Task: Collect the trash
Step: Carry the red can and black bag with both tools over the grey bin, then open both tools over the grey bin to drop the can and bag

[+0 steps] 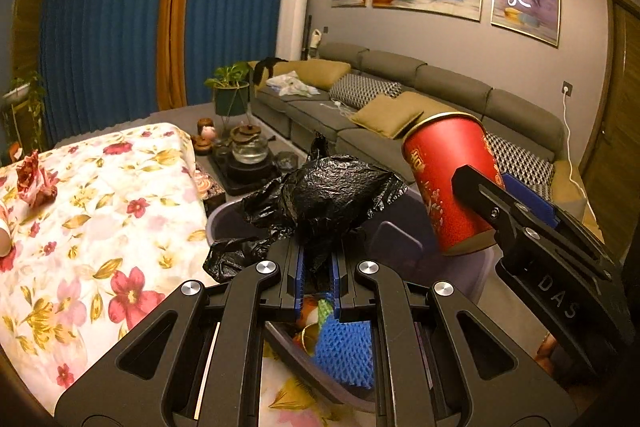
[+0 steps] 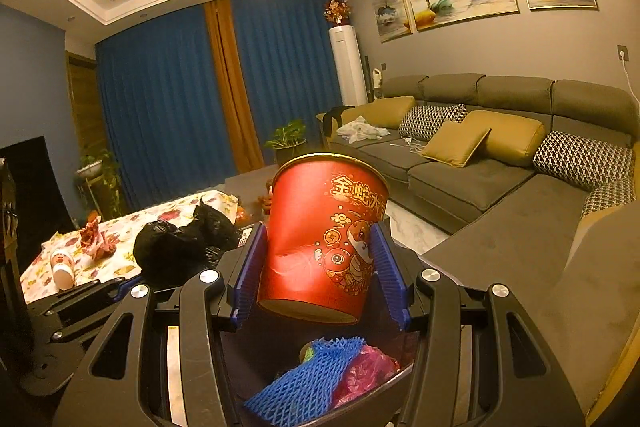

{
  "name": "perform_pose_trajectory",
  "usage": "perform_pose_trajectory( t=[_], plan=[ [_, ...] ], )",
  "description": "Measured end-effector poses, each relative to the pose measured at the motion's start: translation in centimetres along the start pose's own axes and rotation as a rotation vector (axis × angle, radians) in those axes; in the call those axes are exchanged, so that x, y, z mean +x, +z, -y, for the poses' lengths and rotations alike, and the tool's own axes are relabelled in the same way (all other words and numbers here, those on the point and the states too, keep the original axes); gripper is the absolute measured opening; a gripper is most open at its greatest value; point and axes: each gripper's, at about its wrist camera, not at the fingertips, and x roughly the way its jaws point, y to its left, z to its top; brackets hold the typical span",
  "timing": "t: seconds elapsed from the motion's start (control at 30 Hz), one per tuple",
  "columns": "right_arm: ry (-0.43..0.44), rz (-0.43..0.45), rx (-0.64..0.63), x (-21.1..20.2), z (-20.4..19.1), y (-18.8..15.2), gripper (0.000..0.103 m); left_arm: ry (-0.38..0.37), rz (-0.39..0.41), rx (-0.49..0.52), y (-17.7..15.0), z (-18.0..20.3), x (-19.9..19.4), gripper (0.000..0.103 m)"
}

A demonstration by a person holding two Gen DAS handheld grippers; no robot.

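Observation:
My left gripper (image 1: 318, 273) is shut on a crumpled black plastic bag (image 1: 320, 199) and holds it over a grey-purple trash bin (image 1: 472, 267). My right gripper (image 2: 320, 267) is shut on a red paper cup (image 2: 324, 235) with gold print, held above the same bin (image 2: 256, 351). In the left wrist view the cup (image 1: 448, 183) is to the right of the bag. In the bin lie blue foam netting (image 2: 304, 379), pink plastic (image 2: 368, 371) and other scraps. On the floral tablecloth (image 1: 100, 227) lie a red crumpled wrapper (image 1: 34, 179) and a small bottle (image 2: 62, 265).
A tea set (image 1: 248, 147) stands on a low table beyond the bin. A grey sofa (image 2: 500, 163) with cushions runs along the right wall. A potted plant (image 1: 230, 89) and blue curtains stand at the back.

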Motion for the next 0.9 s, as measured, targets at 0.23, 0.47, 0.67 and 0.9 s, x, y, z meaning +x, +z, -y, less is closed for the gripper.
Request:
perform_pose_trajectory(
  t=[0.23, 0.47, 0.67, 0.9],
  plan=[
    [0.003, -0.003, 0.004, 0.4, 0.6, 0.2, 0.053, -0.006, -0.012, -0.001, 0.0, -0.3, 0.8, 0.009],
    [0.006, -0.007, 0.007, 0.9, 0.7, 0.3, 0.054, -0.020, -0.027, -0.010, 0.0, -0.8, 1.7, 0.010],
    [0.007, -0.007, 0.012, 1.0, 1.0, 0.3, 0.055, -0.053, -0.050, -0.023, -0.2, -1.1, 2.5, 0.010],
    [0.006, -0.010, 0.016, 1.2, 1.1, 0.4, 0.051, -0.069, -0.083, -0.017, -0.8, -1.6, 3.4, 0.031]
  ],
)
